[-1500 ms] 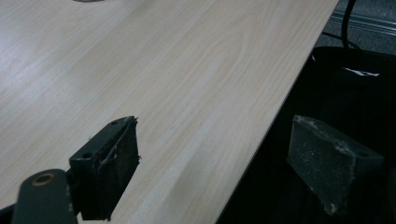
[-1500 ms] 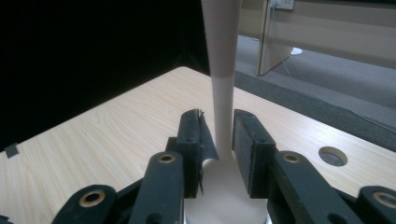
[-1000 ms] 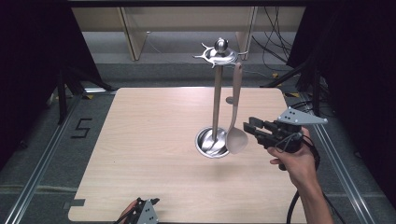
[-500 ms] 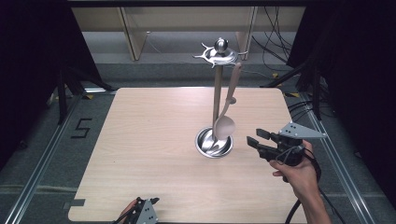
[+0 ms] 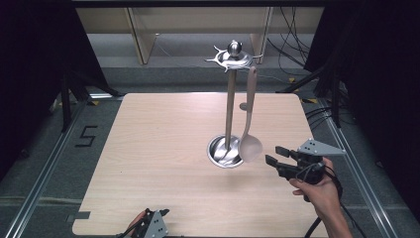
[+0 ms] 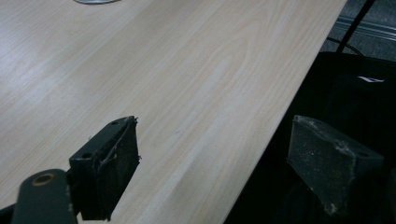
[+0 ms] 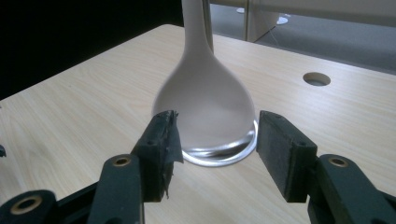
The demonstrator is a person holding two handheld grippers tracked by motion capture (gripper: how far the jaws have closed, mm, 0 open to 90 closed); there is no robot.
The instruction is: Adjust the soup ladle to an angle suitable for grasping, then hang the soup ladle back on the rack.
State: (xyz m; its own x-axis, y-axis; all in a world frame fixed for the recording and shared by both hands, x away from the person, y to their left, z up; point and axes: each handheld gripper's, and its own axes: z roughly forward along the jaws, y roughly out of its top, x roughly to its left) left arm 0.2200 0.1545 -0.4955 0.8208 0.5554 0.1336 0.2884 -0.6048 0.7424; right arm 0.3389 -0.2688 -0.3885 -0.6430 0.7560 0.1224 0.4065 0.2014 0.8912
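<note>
Right gripper (image 5: 271, 154) open beside the hanging spoon (image 5: 249, 144).

The pale spoon hung by its handle from the top of the metal stand (image 5: 230, 106), its bowl just above the stand's round base (image 5: 224, 151) on the wooden table (image 5: 163, 148). The right gripper, held in the person's hand (image 5: 322, 191) near the table's right edge, pointed at the spoon's bowl; its jaws had just been opening and stood apart with nothing between the pads (in the right gripper view the bowl (image 7: 205, 109) hung a little beyond them, untouched). The left gripper (image 5: 148, 225) rested at the table's near edge, its jaws (image 6: 215, 168) spread wide and empty.
</note>
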